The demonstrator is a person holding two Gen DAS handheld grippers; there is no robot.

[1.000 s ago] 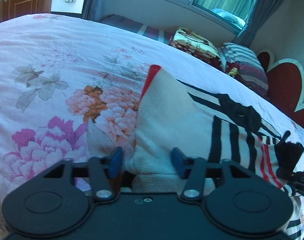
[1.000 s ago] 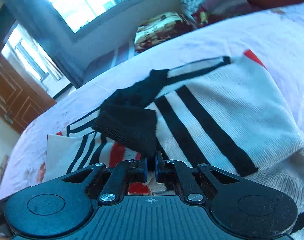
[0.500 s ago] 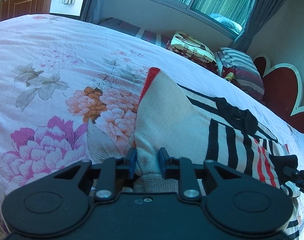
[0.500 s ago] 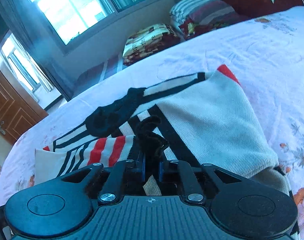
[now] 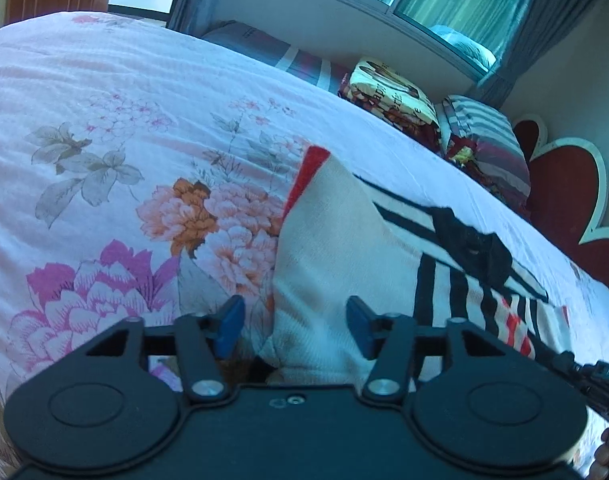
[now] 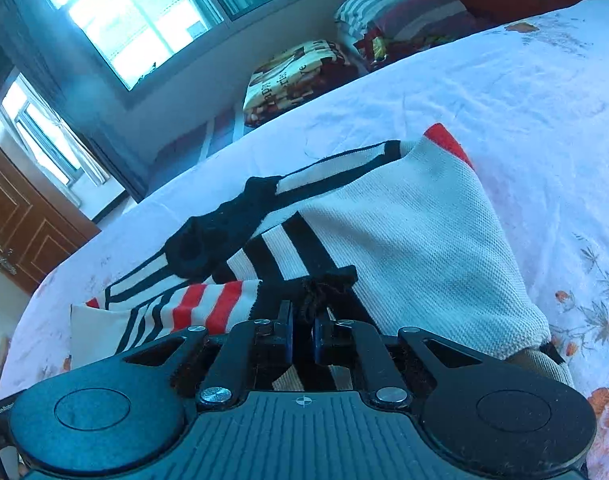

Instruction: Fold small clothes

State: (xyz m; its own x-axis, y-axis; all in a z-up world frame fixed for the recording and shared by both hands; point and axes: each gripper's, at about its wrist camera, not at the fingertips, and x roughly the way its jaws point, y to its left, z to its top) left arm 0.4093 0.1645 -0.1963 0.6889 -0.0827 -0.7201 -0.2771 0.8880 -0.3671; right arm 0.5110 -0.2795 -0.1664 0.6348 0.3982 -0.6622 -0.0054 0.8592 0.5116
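Floral bedspread [image 5: 104,152], folded cream striped sweater [image 6: 416,240], left tool [image 5: 294,324] spread, right tool [image 6: 303,330] pinching black cuff [image 6: 324,286]

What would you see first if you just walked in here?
A striped sweater lying on the bed's flowered sheet. The right gripper pinches its black cuff; the left gripper has just opened around the cream edge. Pillows sit beside the bed, under the window.

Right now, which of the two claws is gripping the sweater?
The right claw: it is pinched shut on the sweater's black cuff. The left claw has just opened; its pads no longer press the cream fold between them.
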